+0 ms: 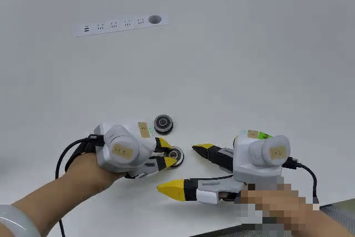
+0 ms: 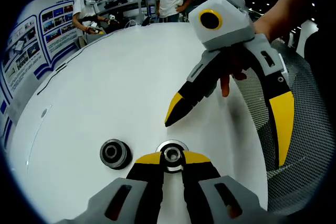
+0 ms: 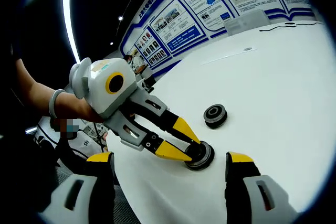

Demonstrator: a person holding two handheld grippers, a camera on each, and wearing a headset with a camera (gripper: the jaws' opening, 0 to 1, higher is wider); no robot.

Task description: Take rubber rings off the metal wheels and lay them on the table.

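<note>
Hidden: near wheel [image 1: 178,156] partly under left tool [image 1: 170,152] tips | too small: power strip [image 1: 121,24] sockets, upper left | unreadable: wall posters [image 3: 210,3] text

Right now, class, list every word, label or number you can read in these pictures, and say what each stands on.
No text can be read.
Tan stickers on left gripper: print too small.
Tan sticker on right gripper: blurred.
Wall posters: lettering too small.
Power strip: no legible marking.
Wheel in the left gripper's fingers: no marking seen.
</note>
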